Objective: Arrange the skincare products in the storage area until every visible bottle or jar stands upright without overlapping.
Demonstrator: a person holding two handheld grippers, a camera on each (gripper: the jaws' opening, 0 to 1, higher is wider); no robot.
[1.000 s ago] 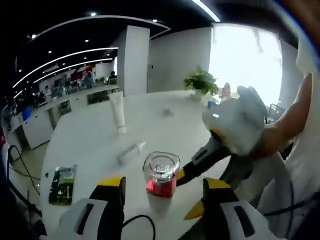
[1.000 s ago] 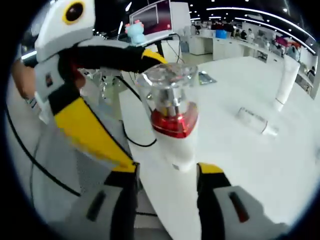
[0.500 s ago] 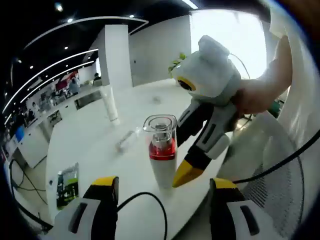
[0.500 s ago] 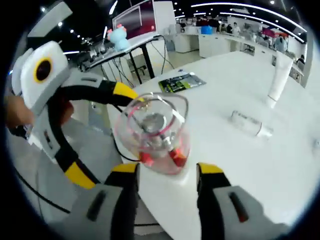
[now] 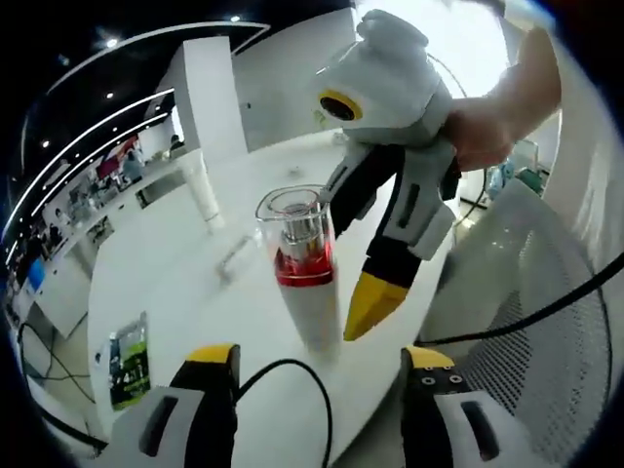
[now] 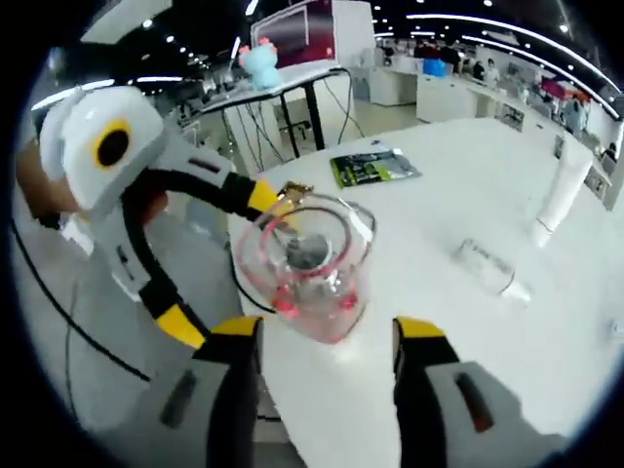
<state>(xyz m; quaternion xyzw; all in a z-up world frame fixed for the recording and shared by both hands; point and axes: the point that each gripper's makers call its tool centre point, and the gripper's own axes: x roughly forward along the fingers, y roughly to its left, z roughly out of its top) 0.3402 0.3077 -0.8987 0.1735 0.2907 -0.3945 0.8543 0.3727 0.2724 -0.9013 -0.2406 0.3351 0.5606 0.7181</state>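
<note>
Pump bottle (image 5: 304, 278) with red band stands upright near white table's (image 5: 185, 292) edge, between spread jaws of right gripper (image 5: 375, 292), left gripper (image 5: 317, 375) open and empty; white tube (image 6: 563, 190) upright, small bottle (image 6: 490, 271) lying flat, not yet stood up.

The left gripper view looks level across the white bench (image 5: 166, 283), close on a red-banded pump bottle (image 5: 303, 268) standing near its edge. The right gripper view faces the opposite way, tilted down onto the bottle's clear cap (image 6: 304, 265) at close range. Both share the bottle, a lying bottle (image 6: 490, 274) and an upright tube (image 6: 559, 195).
</note>
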